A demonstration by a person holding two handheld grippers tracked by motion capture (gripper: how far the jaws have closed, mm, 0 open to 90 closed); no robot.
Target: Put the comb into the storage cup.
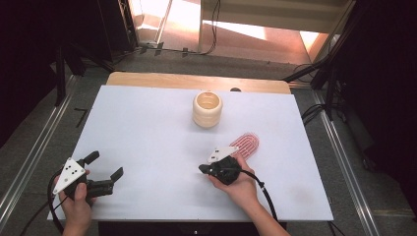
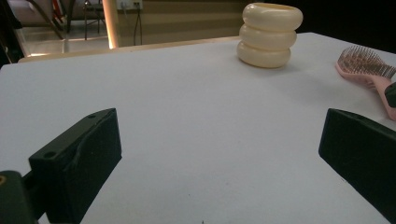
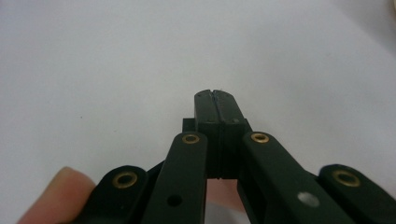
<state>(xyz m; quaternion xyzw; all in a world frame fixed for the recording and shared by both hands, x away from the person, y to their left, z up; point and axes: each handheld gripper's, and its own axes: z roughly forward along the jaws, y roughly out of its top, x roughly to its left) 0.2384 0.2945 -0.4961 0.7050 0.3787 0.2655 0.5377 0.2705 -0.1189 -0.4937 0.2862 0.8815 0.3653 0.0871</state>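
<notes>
A pink hairbrush (image 1: 246, 144) lies bristles up on the white table (image 1: 147, 128), right of centre; its handle runs under the person's right hand. My right gripper (image 1: 202, 168) sits over that handle end and points left, away from the brush head. Its jaws are pressed together (image 3: 215, 95) with nothing between them. A cream ribbed cup (image 1: 207, 109) stands upright at the back centre. My left gripper (image 1: 105, 164) rests near the front left corner, wide open and empty. Between its spread jaws (image 2: 219, 154) I see bare table, with the cup (image 2: 271, 35) and the brush (image 2: 369, 65) farther off.
The table's wooden back edge (image 1: 196, 81) shows behind the white top. Dark stands and cables line both sides on the floor. A fingertip (image 3: 56, 196) of the person's right hand lies beside the right gripper's linkage.
</notes>
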